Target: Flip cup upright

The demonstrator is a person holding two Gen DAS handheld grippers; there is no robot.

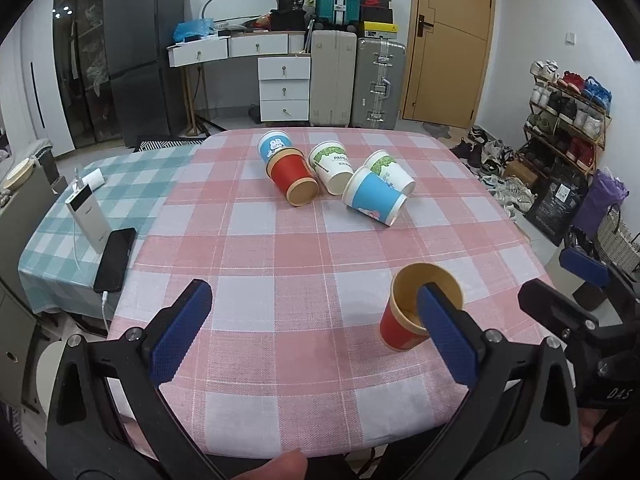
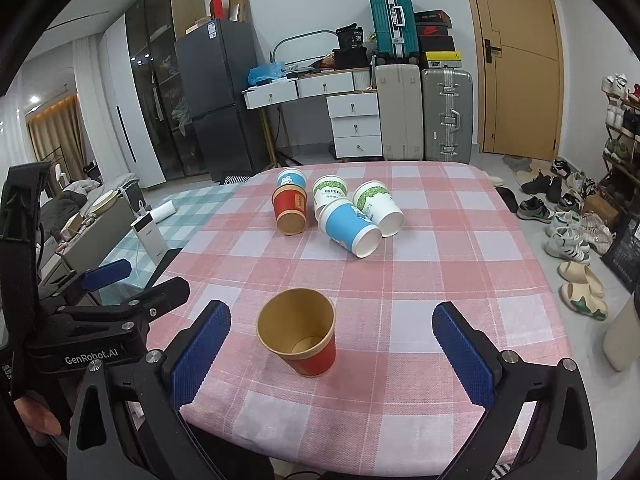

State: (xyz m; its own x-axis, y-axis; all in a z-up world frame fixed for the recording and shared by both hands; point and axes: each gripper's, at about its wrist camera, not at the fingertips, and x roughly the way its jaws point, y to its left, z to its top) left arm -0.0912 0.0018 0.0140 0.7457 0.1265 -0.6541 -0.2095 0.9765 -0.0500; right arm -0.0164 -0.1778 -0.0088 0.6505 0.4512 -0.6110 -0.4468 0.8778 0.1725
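Spreading wide, the right gripper (image 2: 330,350) flanks the upright red cup (image 2: 301,333) without touching; the left gripper (image 1: 316,336), marked "GenRobot.AI", also gapes. Beyond, a "PAPER" cup (image 2: 329,194) lies on the pink checked tablecloth (image 2: 440,248), suitcases (image 2: 424,114) behind.

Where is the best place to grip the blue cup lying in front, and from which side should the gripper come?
Grip the blue cup across its side wall, coming from above. It lies tipped with its mouth facing the camera, leaning on the white cups behind; the wall toward the red cup looks free.
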